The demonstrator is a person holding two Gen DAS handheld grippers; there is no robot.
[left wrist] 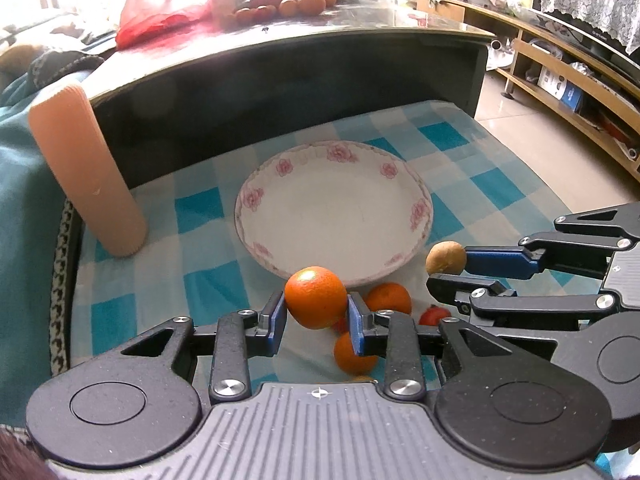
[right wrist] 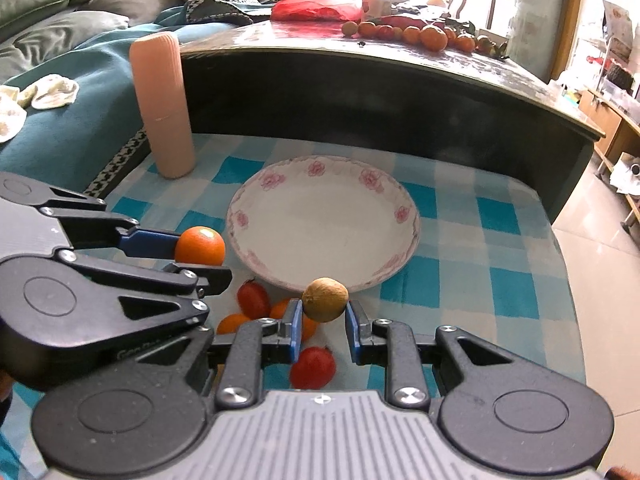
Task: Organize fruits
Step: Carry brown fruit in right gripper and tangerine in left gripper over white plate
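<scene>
Here, an orange sits clamped between the blue pads of the left tool, raised just off the near rim of the flowered plate. Beside it, the right tool grips a small brown kiwi. Below them, more oranges and red tomatoes lie on the checked surface, a peach cylinder standing further back.

plate mid-cloth | cylinder left-behind | loose fruit before plate
</scene>
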